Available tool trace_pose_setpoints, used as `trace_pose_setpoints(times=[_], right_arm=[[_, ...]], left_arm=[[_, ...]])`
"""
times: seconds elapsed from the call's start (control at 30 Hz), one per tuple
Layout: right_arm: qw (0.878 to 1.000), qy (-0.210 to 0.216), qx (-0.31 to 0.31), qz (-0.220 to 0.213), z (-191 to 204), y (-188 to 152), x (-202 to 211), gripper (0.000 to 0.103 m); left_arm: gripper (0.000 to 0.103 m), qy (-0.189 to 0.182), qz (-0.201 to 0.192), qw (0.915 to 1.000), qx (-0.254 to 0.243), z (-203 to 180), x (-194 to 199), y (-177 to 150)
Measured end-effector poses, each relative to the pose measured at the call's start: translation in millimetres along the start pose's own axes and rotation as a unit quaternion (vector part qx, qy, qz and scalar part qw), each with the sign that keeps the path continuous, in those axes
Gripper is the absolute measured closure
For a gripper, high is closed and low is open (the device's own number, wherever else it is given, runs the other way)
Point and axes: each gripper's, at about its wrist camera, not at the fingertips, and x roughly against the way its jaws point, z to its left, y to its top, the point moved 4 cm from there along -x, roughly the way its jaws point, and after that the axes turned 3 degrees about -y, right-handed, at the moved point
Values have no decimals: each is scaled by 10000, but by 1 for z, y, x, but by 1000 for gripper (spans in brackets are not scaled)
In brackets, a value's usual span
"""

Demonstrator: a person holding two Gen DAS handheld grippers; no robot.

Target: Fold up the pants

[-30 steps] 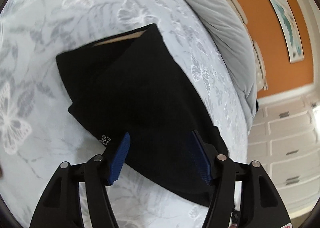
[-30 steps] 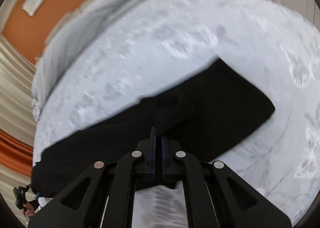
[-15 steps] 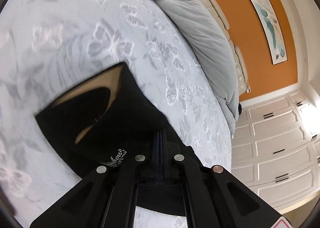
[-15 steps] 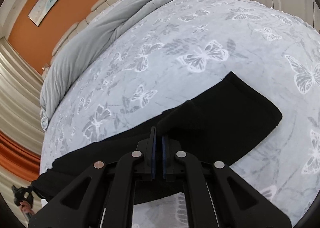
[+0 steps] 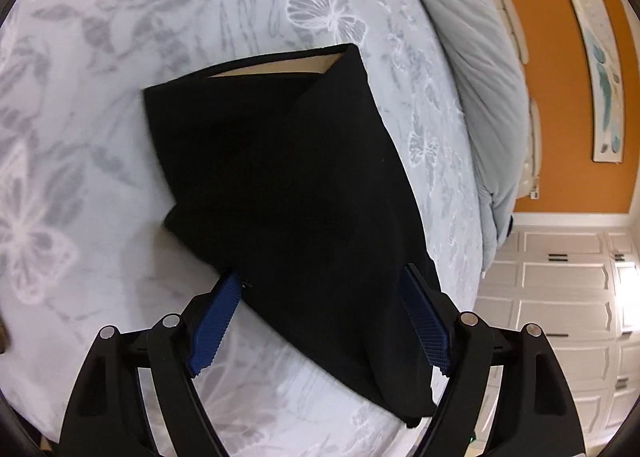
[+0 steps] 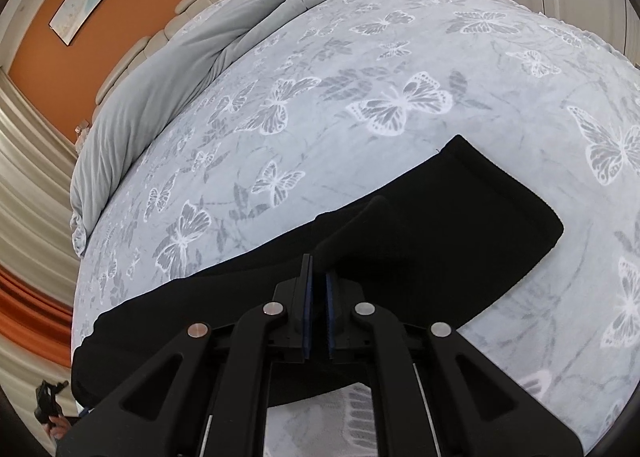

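Your left claw (image 5: 320,321) is opening over the black fabric pants (image 5: 288,193) lying on the butterfly-print grey bedspread (image 5: 100,57), nothing pinched; your right claw (image 6: 317,297) stays clenched on a raised fold. Carry that fold across evenly, edges aligned, before letting go.

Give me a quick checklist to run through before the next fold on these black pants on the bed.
1. Left gripper clear of cloth: ok, jaws opening, pads not pressing the black pants.
2. Right gripper holding a raised fold of the pants: ok, shut on it.
3. Pants fully on the butterfly bedspread: cannot tell, near end runs toward the bed's edge.
4. Waistband lying flat: not ok, it gapes, tan lining showing.
5. Bedspread beyond the pants free: ok.
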Motion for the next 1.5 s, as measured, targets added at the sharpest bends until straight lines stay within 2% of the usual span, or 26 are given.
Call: trace_pose_setpoints(times=[0.13,0.27,0.3,0.33,0.37,0.4,0.47,0.53,0.6,0.67,0.7,0.77,0.83,0.9,1.0,1.07,1.1,1.13,1.2,1.23,1.27,1.3,1.33,1.37,1.43,1.5], right_arm=[[10000,-37,31,0,0,0,-1,98],[10000,-66,29,61,-1,-1,-4,97],[9999,-79,24,82,-1,-1,-5,97],[9999,-92,39,91,0,-1,-6,97],[9999,-111,76,97,1,-1,-8,97],[9998,-143,136,102,2,-1,-11,98],[9996,-148,220,35,6,2,-13,99],[9982,149,209,-539,18,13,11,100],[9871,878,358,-1292,37,23,55,100],[9845,678,663,-1477,37,19,69,100],[9895,426,694,-1191,28,15,57,100],[9991,151,357,-144,-1,1,17,100],[9982,24,240,545,-16,-14,-8,99],[9957,-106,535,745,-11,-22,-10,96],[9961,85,366,801,-11,-24,-5,90],[9965,292,-34,784,-18,-19,-2,57],[9966,294,-170,752,-21,-16,-2,29],[9970,212,-388,630,-25,-12,-1,21],[9963,330,-534,589,-23,-6,-6,24],[9959,424,-613,502,-21,-3,-7,36],[9957,477,-658,435,-21,-1,-10,42],[9958,504,-634,434,-19,1,-16,60],[9965,444,-548,438,-17,4,-22,91],[9974,411,-435,391,-13,8,-23,91],[9964,748,-111,-386,14,26,13,91],[9814,1338,408,-1318,44,34,67,91]], left_arm=[[25,-77,18,9999,146,-17,-5,13],[25,173,331,9964,762,-7,-18,23],[31,244,460,9941,950,-2,-25,27],[61,265,527,9925,1073,1,-32,32],[80,162,581,9918,1131,3,-34,35],[98,45,680,9923,1039,-6,-39,44],[99,107,446,9969,632,-33,-33,58],[99,-409,45,9987,-288,-92,-6,69],[99,-957,-360,9887,-1097,-133,29,62],[99,-946,-727,9793,-1633,-138,53,50],[98,-705,-735,9805,-1681,-120,52,47],[98,-212,-503,9878,-1461,-72,36,49],[98,231,22,9954,-933,-3,3,48],[97,321,117,9967,-730,26,-7,41],[96,146,-28,9962,-857,32,-4,34],[95,132,5,9970,-767,31,-7,35],[95,157,41,9972,-725,30,-7,36],[95,191,51,9972,-727,28,-8,37],[95,315,40,9962,-806,16,-13,41],[94,358,24,9959,-829,14,-13,42],[94,380,10,9959,-826,12,-14,41],[94,381,-3,9960,-804,18,-10,37],[94,376,-12,9964,-765,18,-11,37],[93,374,-14,9965,-744,18,-13,38],[93,379,-7,9968,-705,22,-11,38],[93,398,-1,9971,-652,25,-11,39]])
